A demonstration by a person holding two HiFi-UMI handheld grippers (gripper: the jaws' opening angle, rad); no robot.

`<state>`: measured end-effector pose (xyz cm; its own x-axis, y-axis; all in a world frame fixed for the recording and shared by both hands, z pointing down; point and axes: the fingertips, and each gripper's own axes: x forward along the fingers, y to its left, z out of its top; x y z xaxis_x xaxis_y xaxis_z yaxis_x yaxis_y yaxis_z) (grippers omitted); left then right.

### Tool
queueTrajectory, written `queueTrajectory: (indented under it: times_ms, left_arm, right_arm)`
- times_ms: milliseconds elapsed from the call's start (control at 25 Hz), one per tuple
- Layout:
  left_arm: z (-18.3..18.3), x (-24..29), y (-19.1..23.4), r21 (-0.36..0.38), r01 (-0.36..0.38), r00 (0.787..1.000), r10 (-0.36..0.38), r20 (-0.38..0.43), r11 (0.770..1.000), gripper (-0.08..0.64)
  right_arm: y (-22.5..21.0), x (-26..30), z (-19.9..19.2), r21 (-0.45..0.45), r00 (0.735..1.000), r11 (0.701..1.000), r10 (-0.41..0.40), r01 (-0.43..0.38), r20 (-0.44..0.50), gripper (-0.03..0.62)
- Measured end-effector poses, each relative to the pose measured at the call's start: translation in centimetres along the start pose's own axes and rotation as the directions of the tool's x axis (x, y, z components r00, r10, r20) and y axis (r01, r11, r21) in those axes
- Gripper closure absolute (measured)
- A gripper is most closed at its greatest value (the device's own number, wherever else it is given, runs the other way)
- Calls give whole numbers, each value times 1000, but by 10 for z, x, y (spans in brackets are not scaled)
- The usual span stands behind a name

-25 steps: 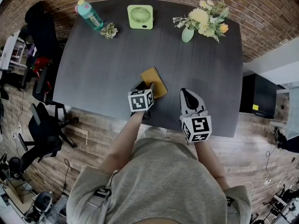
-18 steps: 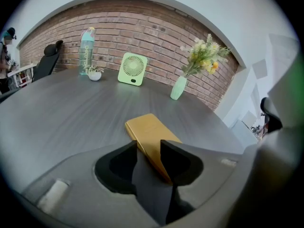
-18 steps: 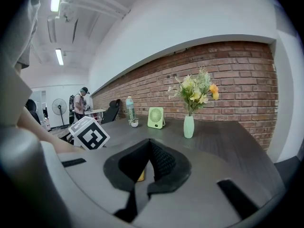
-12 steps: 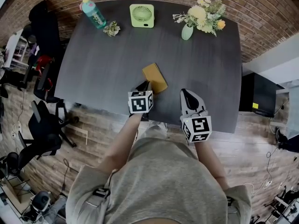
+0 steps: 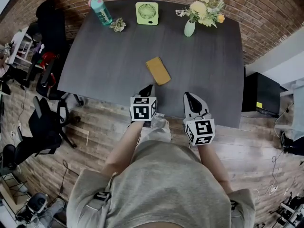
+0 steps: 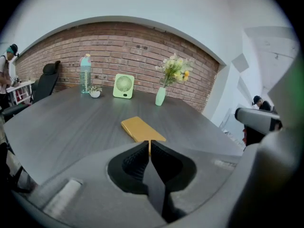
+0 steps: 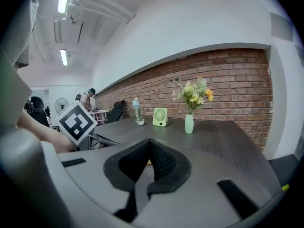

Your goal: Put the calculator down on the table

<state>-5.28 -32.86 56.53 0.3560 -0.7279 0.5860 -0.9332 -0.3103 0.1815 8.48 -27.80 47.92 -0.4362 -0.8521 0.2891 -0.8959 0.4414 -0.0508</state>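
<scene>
teal bottle point(image 5: 100, 9) | potted plant point(image 5: 118, 25) | green fan point(image 5: 147, 13) | flower vase point(image 5: 189, 28) | black chair point(image 5: 42, 127)

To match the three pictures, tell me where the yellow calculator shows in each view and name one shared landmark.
Head view: calculator flat near the middle of the table.
Left gripper view: just above centre, right past the shut jaws of the left tool.
Right gripper view: only a yellow sliver low between the jaws of the right tool, likely it.
Shared landmark: the green fan at the table's far edge.
</scene>
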Motion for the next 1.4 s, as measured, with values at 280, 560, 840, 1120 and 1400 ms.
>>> queueTrajectory:
  times_ms: [280, 560, 840, 1120, 1400]
  left_arm:
    - [-10, -52, -22, 15, 2, 997, -4, 82, 1000, 534]
    - [-25, -105, -46, 30, 4, 989, -8, 148, 1000, 535]
    - [-52, -148, -61, 25, 20, 982, -24, 189, 999, 535]
    - [-73, -180, -70, 29, 31, 977, -37, 210, 999, 537]
    - [-84, -196, -79, 22, 45, 974, -48, 223, 999, 537]
  right_arm:
    - [21, -40, -12, -11, 1000, 1000, 7, -6, 22, 589]
    - [41, -89, -19, -17, 999, 1000, 4, -4, 49, 589]
    - [61, -128, -32, -21, 998, 1000, -9, 10, 64, 589]
    - [75, -157, -43, -22, 997, 1000, -18, 19, 70, 589]
    - [82, -171, -47, -28, 997, 999, -17, 19, 73, 589]
